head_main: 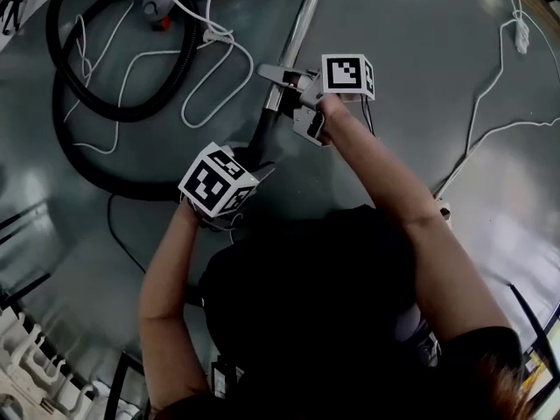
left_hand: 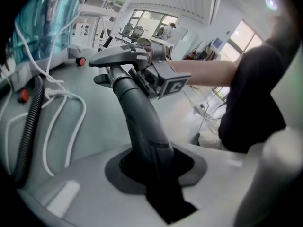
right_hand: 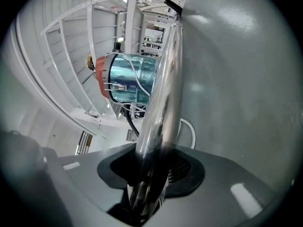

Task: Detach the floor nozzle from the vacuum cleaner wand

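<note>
Chrome wand (head_main: pixel 302 24): clamped in right gripper (head_main: pixel 282 79), long axis directed away from the person; dark bent tube (left_hand: pixel 137 112) clamped in left gripper (head_main: pixel 255 154) (far end judged nearer right).

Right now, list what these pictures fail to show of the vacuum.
Nozzle: head view's top edge cuts the wand short of it; right gripper view, the wand's far end is too small.
Where hose meets handle: head view, hidden behind the left gripper.
Handle's lower end: left gripper view, buried between the jaws.
</note>
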Action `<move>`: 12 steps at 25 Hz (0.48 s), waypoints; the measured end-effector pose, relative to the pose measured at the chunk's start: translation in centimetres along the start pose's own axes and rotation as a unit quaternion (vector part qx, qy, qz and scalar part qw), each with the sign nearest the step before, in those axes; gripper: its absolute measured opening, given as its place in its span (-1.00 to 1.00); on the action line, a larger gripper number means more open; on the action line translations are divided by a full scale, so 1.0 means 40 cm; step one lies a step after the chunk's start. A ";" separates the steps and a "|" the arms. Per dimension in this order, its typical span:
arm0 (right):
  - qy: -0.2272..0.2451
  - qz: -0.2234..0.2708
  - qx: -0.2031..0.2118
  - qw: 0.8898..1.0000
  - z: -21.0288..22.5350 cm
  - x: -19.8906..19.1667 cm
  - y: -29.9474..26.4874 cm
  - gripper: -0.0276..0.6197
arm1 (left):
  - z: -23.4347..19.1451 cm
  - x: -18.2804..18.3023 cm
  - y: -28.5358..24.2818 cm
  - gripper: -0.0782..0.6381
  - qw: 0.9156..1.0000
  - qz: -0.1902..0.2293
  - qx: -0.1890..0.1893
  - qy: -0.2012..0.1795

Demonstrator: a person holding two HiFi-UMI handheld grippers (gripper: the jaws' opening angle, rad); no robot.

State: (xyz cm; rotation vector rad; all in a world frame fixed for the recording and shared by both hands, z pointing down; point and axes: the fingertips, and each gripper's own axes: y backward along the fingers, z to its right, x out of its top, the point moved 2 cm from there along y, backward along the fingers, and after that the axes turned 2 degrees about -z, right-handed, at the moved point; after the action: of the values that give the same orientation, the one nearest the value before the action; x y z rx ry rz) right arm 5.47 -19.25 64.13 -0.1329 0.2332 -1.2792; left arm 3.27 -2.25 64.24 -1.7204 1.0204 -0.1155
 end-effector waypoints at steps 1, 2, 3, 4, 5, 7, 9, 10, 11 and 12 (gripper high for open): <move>-0.012 0.004 0.009 1.000 -0.001 0.003 -0.004 -0.44 | -0.008 -0.003 0.002 -0.46 1.000 -0.009 0.028 -0.009; -0.023 0.007 0.015 1.000 0.000 0.007 -0.009 -0.45 | -0.017 -0.005 0.003 -0.46 0.998 -0.016 0.054 -0.018; -0.031 0.008 0.014 0.999 0.002 0.009 -0.012 -0.46 | -0.023 -0.007 0.004 -0.46 0.997 -0.020 0.072 -0.025; -0.034 0.007 0.006 0.999 0.003 0.009 -0.013 -0.48 | -0.026 -0.009 0.006 -0.46 0.996 -0.020 0.080 -0.029; -0.033 0.006 0.002 0.999 0.002 0.009 -0.015 -0.47 | -0.026 -0.012 0.010 -0.46 0.997 -0.018 0.075 -0.029; -0.020 0.004 0.015 1.000 -0.011 0.009 -0.023 -0.46 | -0.018 -0.015 0.024 -0.46 0.999 -0.008 0.035 -0.016; -0.011 0.003 0.043 0.999 -0.031 0.009 -0.029 -0.45 | -0.005 -0.013 0.042 -0.46 1.000 0.006 -0.026 0.006; -0.011 0.004 0.052 0.999 -0.038 0.011 -0.029 -0.45 | 0.001 -0.009 0.052 -0.46 0.998 0.013 -0.052 0.014; -0.013 0.007 0.054 0.998 -0.042 0.012 -0.029 -0.45 | 0.003 -0.006 0.060 -0.46 0.998 0.018 -0.061 0.018; -0.018 0.010 0.052 0.998 -0.045 0.012 -0.029 -0.45 | 0.001 -0.006 0.068 -0.46 0.999 0.019 -0.048 0.016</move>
State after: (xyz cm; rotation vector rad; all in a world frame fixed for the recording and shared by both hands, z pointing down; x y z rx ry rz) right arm 4.07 -20.00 62.61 -0.0641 0.1362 -1.2645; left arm 1.60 -2.22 62.07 -1.7911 1.0963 -0.0709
